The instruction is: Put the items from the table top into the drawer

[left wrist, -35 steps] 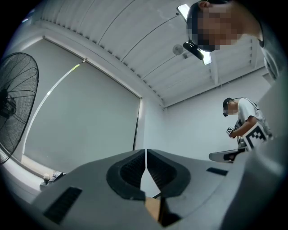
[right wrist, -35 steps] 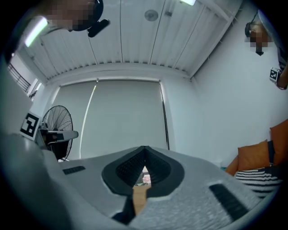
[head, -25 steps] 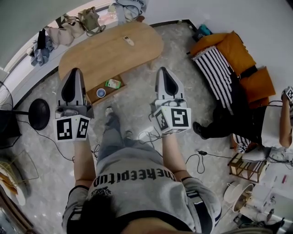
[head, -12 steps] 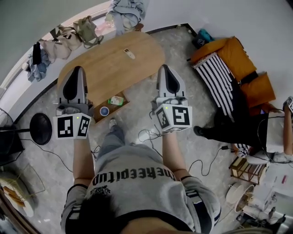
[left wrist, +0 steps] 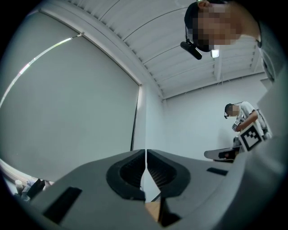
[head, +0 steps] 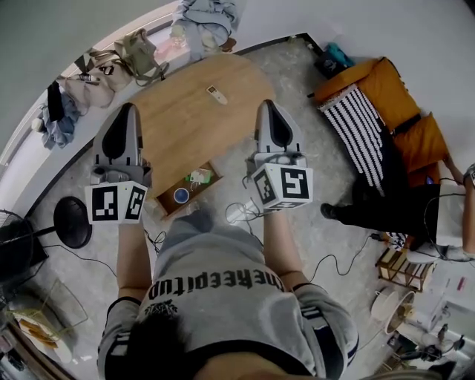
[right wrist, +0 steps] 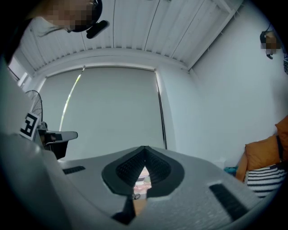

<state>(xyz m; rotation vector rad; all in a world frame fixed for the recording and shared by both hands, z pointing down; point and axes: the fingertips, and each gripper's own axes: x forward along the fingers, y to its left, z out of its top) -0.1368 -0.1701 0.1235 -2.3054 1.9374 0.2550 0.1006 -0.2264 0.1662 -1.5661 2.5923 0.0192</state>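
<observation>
An oval wooden table [head: 178, 122] stands ahead of me in the head view, with a small pale remote-like item [head: 216, 94] lying on its top. Under the table's near edge a drawer [head: 167, 208] is pulled out. It holds a blue round thing [head: 181, 195] and a green and white packet [head: 199, 177]. My left gripper [head: 128, 107] is held out level over the table's left part, jaws together and empty [left wrist: 146, 150]. My right gripper [head: 266, 105] hovers past the table's right edge, also shut with nothing in it [right wrist: 145, 147]. Both are well above the table.
An orange sofa [head: 386, 82] with a striped cushion [head: 360, 126] stands at the right, and a seated person [head: 445, 215] is beside it. Bags [head: 126, 56] and clothes [head: 204, 15] lie along the far wall. Cables [head: 334, 260] cross the floor; a black round base [head: 72, 221] sits left.
I have stepped toward the table: the table and its open drawer have slid nearer and lower in the head view. Both grippers stay shut, held out in front.
</observation>
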